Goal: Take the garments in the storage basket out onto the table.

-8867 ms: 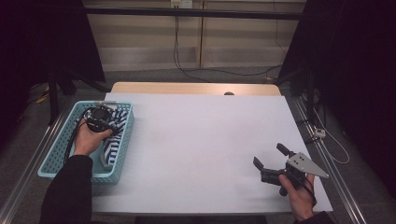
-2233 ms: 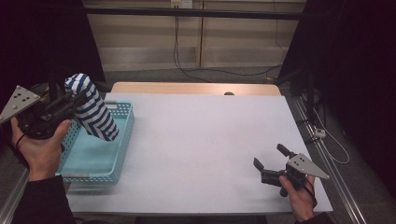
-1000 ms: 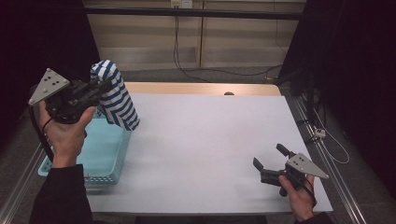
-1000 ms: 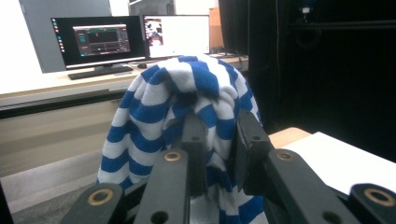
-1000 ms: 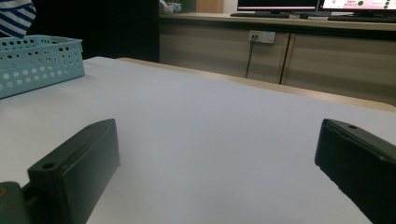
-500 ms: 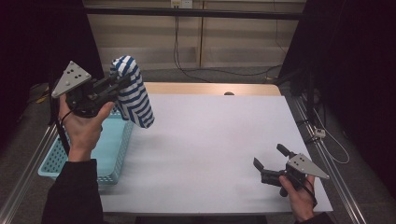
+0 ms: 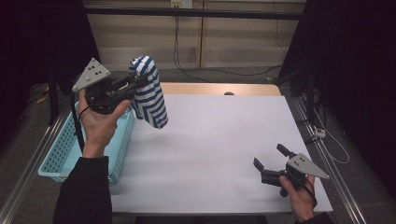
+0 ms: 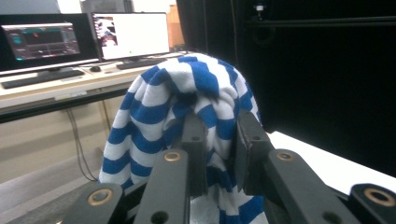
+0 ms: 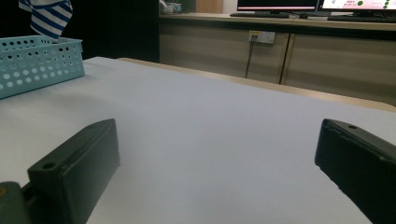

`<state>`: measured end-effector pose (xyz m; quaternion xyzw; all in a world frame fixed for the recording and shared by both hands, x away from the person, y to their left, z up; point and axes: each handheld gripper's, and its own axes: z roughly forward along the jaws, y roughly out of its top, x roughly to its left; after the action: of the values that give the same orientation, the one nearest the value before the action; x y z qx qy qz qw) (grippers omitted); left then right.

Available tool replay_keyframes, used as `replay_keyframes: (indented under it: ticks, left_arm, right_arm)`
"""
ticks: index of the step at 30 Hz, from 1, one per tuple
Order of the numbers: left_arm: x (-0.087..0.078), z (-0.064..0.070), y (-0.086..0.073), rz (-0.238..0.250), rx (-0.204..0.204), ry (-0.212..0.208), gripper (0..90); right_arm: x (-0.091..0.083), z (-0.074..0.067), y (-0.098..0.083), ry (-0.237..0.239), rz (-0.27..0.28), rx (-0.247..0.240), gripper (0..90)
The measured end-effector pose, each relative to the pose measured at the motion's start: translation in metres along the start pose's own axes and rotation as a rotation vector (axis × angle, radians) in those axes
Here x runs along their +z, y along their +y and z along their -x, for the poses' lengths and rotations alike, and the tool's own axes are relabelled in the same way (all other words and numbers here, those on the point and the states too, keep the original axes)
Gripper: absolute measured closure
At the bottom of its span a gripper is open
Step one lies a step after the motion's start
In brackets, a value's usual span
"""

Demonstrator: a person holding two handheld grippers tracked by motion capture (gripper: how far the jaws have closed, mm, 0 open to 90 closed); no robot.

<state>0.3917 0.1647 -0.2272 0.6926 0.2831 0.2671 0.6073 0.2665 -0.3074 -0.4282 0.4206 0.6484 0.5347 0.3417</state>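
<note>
The left gripper [image 7: 135, 84] pinches the striped cloth [image 7: 149, 95] by its top fold, long axis hanging straight down over the table's [image 7: 219, 140] left edge beside the basket [image 7: 56, 158]; the right gripper [image 7: 271, 163], jaws spread, rests well apart, so the left is nearer.

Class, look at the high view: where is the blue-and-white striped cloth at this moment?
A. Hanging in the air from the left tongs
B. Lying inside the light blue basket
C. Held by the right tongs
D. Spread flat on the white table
A: the striped cloth hangs clamped in the left tongs, above the basket edge and the table.
</note>
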Motion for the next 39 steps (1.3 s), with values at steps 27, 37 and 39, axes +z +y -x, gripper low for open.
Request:
replay_keyframes:
  ticks: [27,37,39]
  left_arm:
    - [0.064,0.035,-0.025,-0.12,-0.024,-0.14,76.7]
    - [0.081,0.047,-0.041,-0.18,-0.011,-0.189,76.7]
    - [0.086,0.047,-0.048,-0.215,-0.018,-0.197,76.7]
  right_arm:
    - [-0.001,0.0,0.0,0.005,0.002,-0.002,0.0]
    - [0.0,0.0,0.0,0.007,0.005,-0.003,0.0]
    - [0.0,0.0,0.0,0.007,0.002,0.0,0.0]
